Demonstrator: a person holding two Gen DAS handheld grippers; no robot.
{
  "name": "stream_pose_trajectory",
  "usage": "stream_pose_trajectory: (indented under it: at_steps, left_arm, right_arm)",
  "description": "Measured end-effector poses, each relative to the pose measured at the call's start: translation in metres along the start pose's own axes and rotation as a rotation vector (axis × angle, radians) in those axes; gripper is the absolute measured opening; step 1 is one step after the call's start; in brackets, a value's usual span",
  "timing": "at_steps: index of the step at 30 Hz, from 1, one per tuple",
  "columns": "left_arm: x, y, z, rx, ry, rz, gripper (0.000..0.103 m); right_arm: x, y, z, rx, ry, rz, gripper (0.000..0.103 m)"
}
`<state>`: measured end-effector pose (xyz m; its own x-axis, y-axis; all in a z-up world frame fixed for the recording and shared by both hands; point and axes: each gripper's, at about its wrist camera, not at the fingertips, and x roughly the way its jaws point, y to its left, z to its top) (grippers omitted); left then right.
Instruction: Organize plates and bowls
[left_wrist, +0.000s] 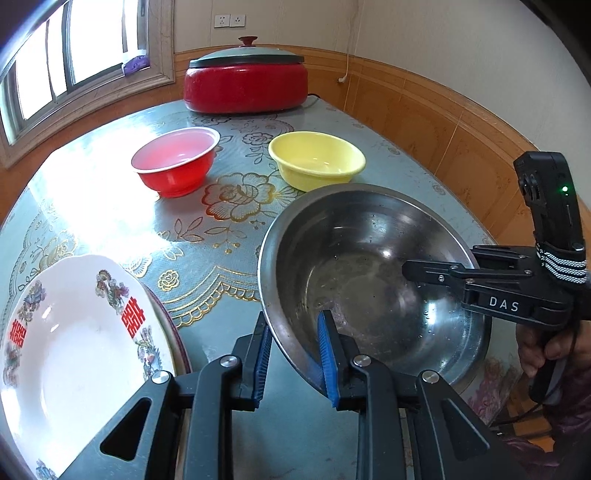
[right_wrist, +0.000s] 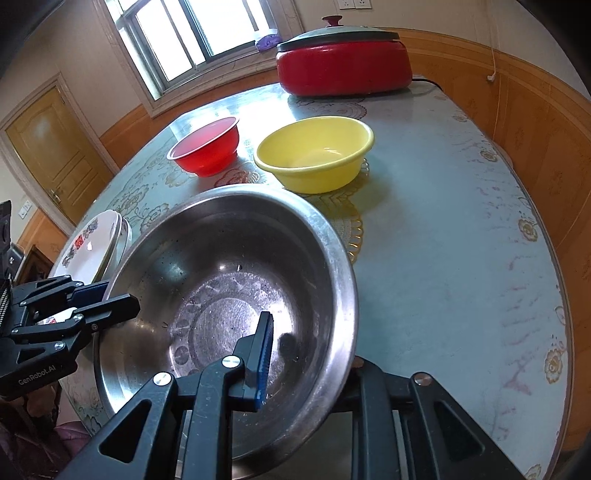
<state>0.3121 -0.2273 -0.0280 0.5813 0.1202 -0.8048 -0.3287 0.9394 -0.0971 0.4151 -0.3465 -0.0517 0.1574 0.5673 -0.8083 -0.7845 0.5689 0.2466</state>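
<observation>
Both tongs straddle the rim of the steel bowl (left_wrist: 373, 280), one blade inside and one outside. The left tongs (left_wrist: 295, 354) bite the near-left rim and look clenched on it. The right tongs (right_wrist: 306, 354) take the opposite rim; their outer blade is hidden behind the metal, so I cannot tell whether they press or only bracket it.

The bowl sits at the near part of the counter (right_wrist: 443, 258), tilted, its right rim riding high. My worry is that thin, slick metal: if one side lets go, the bowl could pivot on the other grip and clatter down. It could also swing left into the stacked plates (left_wrist: 85, 332), which lie just beside it near the counter's edge.

Ahead stand the yellow bowl (left_wrist: 317, 160) and red bowl (left_wrist: 175, 166), close enough to be knocked by a low push. The right side of the counter is bare, the best room for moving. The red cooker (left_wrist: 245, 81) sits well back.
</observation>
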Motion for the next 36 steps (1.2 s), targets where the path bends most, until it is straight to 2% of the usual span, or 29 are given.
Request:
stream_pose_trajectory:
  at_steps: [7,9,12,16,20,23,31,36]
  left_arm:
    - [-0.006,-0.001,0.005,0.027,-0.024,-0.016,0.026]
    - [-0.006,0.000,0.007,0.029,-0.025,-0.027,0.026]
    - [-0.005,0.003,0.009,0.019,-0.021,-0.041,0.026]
    - [-0.007,0.004,0.012,0.007,-0.020,-0.061,0.026]
    - [0.000,0.004,0.015,0.016,0.005,-0.040,0.026]
    - [-0.005,0.009,0.021,-0.004,-0.017,-0.057,0.026]
    - [-0.005,0.024,0.063,-0.078,-0.070,-0.070,0.026]
    - [0.019,0.026,0.092,-0.100,-0.037,-0.082,0.027]
  right_arm:
    - [-0.006,-0.010,0.008,0.048,-0.035,-0.004,0.033]
    - [-0.012,-0.014,0.011,0.068,-0.055,-0.015,0.039]
    - [-0.016,-0.017,0.014,0.075,-0.062,-0.025,0.042]
    - [-0.015,-0.014,0.014,0.046,-0.050,-0.018,0.040]
    - [-0.011,-0.016,0.014,0.065,-0.050,-0.026,0.040]
    - [-0.015,-0.018,0.018,0.074,-0.062,-0.022,0.040]
    - [-0.023,-0.045,0.051,0.199,-0.113,-0.004,0.040]
    - [-0.008,-0.053,0.078,0.239,-0.100,0.002,0.038]
